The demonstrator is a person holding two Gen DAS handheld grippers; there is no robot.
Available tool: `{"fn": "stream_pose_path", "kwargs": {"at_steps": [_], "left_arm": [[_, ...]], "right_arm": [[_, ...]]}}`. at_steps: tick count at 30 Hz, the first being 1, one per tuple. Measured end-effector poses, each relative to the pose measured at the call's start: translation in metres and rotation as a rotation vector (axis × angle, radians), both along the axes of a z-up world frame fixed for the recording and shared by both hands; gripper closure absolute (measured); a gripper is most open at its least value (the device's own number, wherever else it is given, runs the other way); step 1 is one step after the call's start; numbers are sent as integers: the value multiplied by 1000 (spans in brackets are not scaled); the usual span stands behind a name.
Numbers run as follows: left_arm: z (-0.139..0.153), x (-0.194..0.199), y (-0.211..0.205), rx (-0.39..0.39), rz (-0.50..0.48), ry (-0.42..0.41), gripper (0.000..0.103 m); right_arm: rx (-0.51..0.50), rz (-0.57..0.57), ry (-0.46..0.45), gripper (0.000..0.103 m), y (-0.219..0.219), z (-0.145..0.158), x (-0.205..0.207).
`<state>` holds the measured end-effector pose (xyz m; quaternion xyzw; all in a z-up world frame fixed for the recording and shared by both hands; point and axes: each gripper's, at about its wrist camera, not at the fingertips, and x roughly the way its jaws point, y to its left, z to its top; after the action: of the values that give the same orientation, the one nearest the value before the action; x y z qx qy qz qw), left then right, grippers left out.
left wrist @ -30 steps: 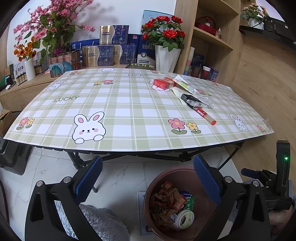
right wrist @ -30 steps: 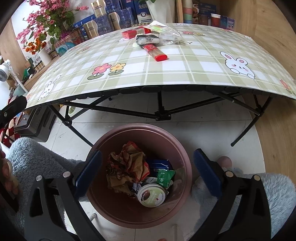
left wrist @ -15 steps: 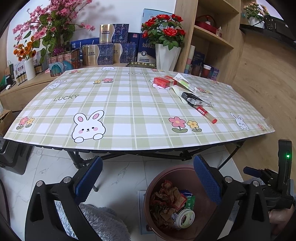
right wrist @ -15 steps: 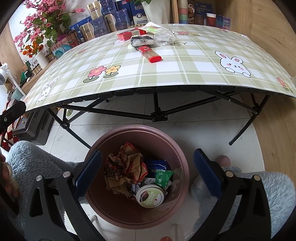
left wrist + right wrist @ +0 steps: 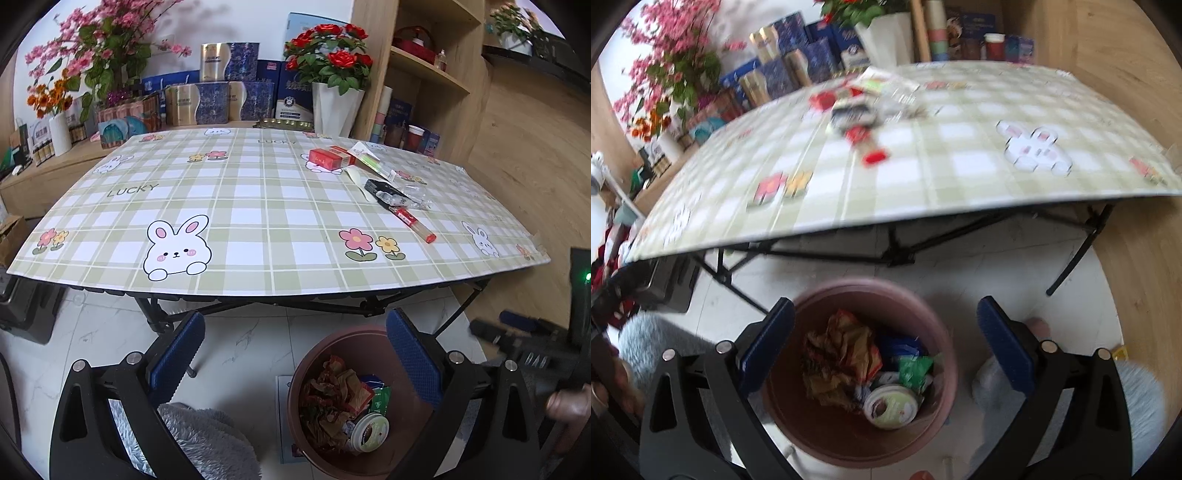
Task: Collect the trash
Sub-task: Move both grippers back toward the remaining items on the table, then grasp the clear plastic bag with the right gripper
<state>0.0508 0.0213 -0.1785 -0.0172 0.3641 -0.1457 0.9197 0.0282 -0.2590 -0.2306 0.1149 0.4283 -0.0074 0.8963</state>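
Note:
A brown round bin (image 5: 317, 358) (image 5: 934, 321) stands on the floor in front of the table and holds crumpled wrappers and a round lid. Trash lies on the right part of the checked tablecloth: a red box (image 5: 327, 159), a green-and-white packet (image 5: 371, 159), a black packet (image 5: 384, 191), clear plastic (image 5: 415, 194) and a red tube (image 5: 413, 224) (image 5: 866, 142). My left gripper (image 5: 295, 350) hangs open and empty, low in front of the table. My right gripper (image 5: 886, 336) is open and empty above the bin; its view is blurred.
The folding table (image 5: 258, 280) has black legs below its edge. Flower vases (image 5: 334, 107), gift boxes (image 5: 221, 96) and a wooden shelf (image 5: 424, 70) stand behind it. Grey fluffy slippers (image 5: 207, 443) (image 5: 1141, 398) are on the white floor.
The right wrist view has tilted upward and turned blurry, with the bin sliding lower in frame. The left gripper rose slightly. Both stayed open and empty.

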Motion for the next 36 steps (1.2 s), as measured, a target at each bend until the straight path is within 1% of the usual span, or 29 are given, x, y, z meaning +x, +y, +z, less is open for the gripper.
{"fn": "stream_pose_path", "kwargs": {"at_steps": [3, 6, 8, 9, 12, 14, 16, 17, 18, 19, 21, 22, 25, 29, 32, 34, 36], "left_arm": [[3, 9, 0, -45, -34, 16, 7], [9, 18, -4, -48, -68, 12, 7], [13, 26, -8, -49, -82, 12, 7], [15, 32, -10, -51, -88, 13, 7], [22, 54, -14, -75, -104, 8, 7], [29, 69, -18, -86, -95, -7, 7], [33, 86, -23, -88, -89, -20, 6], [34, 91, -25, -86, -89, -23, 6], [35, 99, -30, -83, -91, -26, 6], [36, 104, -33, -82, -95, -27, 6], [35, 116, -43, -74, -103, -21, 6], [34, 121, -46, -66, -101, -15, 6], [27, 135, -58, -55, -88, 9, 6], [19, 149, -74, -69, -106, 45, 6], [15, 156, -87, -69, -139, 63, 6], [13, 161, -97, -70, -158, 79, 6], [11, 165, -106, -70, -170, 93, 6]], "right_arm": [[-9, -1, -31, 6, -18, 17, 13], [-35, 23, -79, 6, -33, 38, 34], [-16, 82, -94, 6, -41, 50, 55], [-22, 107, -96, 6, -45, 55, 69], [-64, 140, -119, 6, -52, 63, 101], [-86, 151, -129, 7, -54, 65, 120], [-114, 165, -131, 19, -55, 63, 141], [-119, 176, -122, 21, -56, 60, 151], [-121, 184, -114, 25, -57, 57, 160], [-117, 197, -105, 32, -57, 54, 170], [-98, 223, -86, 38, -57, 48, 189], [-83, 229, -82, 40, -57, 46, 194], [17, 227, -62, 43, -58, 37, 214], [72, 211, -34, 49, -57, 25, 231], [122, 197, 8, 56, -59, 15, 236], [142, 193, 20, 69, -61, 10, 235], [140, 195, 8, 71, -64, 10, 231]]}}
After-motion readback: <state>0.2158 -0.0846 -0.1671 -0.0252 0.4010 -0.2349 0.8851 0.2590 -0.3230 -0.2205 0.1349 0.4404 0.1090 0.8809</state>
